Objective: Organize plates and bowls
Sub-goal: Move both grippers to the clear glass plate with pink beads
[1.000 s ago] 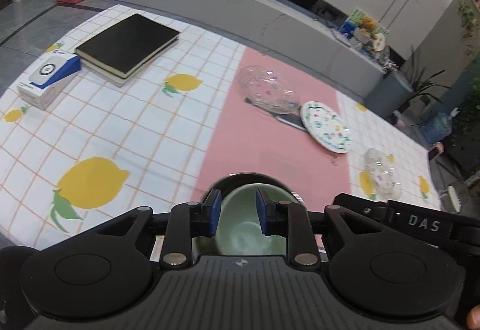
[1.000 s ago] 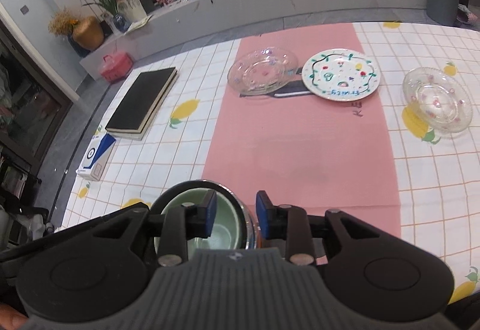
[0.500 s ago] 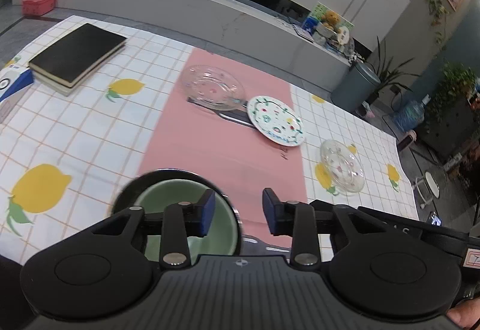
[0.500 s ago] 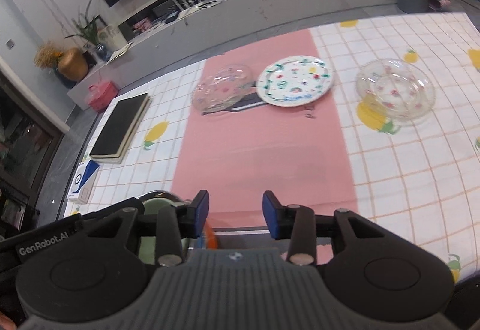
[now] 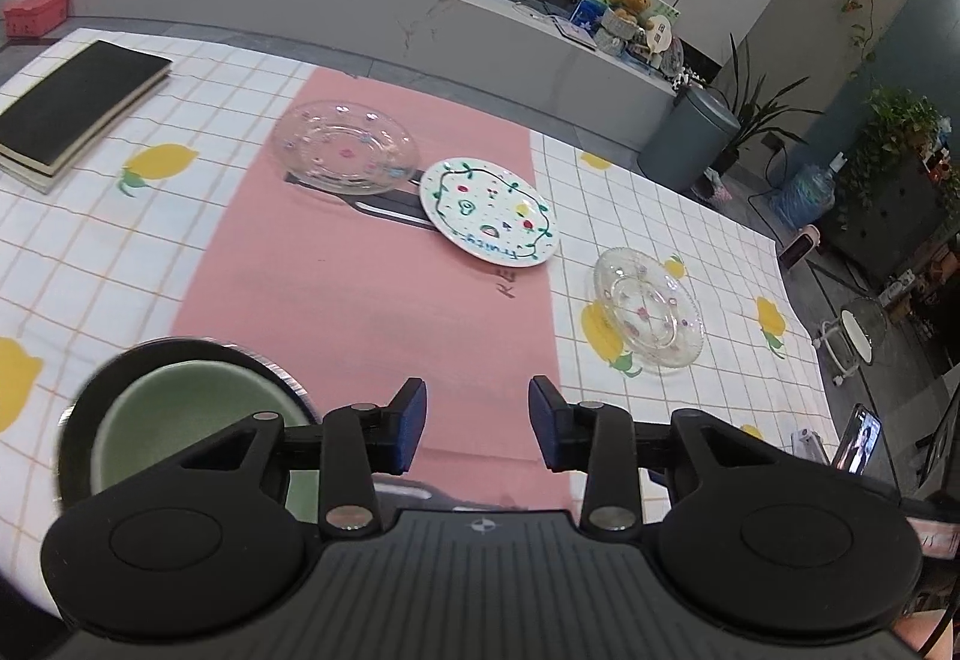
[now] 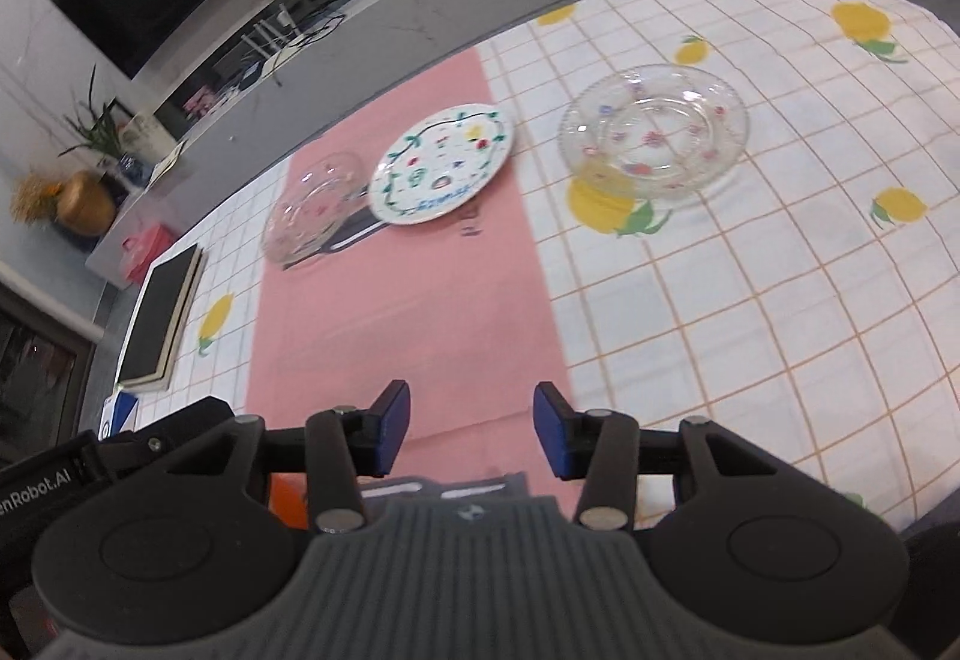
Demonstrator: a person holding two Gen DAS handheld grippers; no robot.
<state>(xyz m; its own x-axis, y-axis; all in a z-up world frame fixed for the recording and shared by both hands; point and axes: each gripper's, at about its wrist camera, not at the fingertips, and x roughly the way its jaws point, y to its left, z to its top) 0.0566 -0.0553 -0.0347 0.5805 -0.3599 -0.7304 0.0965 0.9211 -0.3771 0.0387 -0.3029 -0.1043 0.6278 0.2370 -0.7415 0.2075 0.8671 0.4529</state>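
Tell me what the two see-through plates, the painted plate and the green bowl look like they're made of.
The two see-through plates look like clear glass, glossy, with small coloured flowers; the cloth shows through them. The painted plate seems glazed white ceramic: opaque, with painted vines and fruit. The green bowl looks like ceramic with a smooth, pale matte glaze, though plastic can't be ruled out.

A: The tablecloth (image 5: 180,240) is white with an orange grid and yellow lemons; a plain pink runner (image 5: 372,300) crosses it.

B: The plates?

A: One white plate (image 5: 489,210) with green vines, coloured dots and blue lettering (unreadable here). Two clear glass dishes (image 5: 345,147) (image 5: 648,309) with small pink and blue flowers.

B: The bowl?

A: Pale green bowl (image 5: 180,408) inside a black one (image 5: 90,396). The book (image 5: 72,102) has a black cover.
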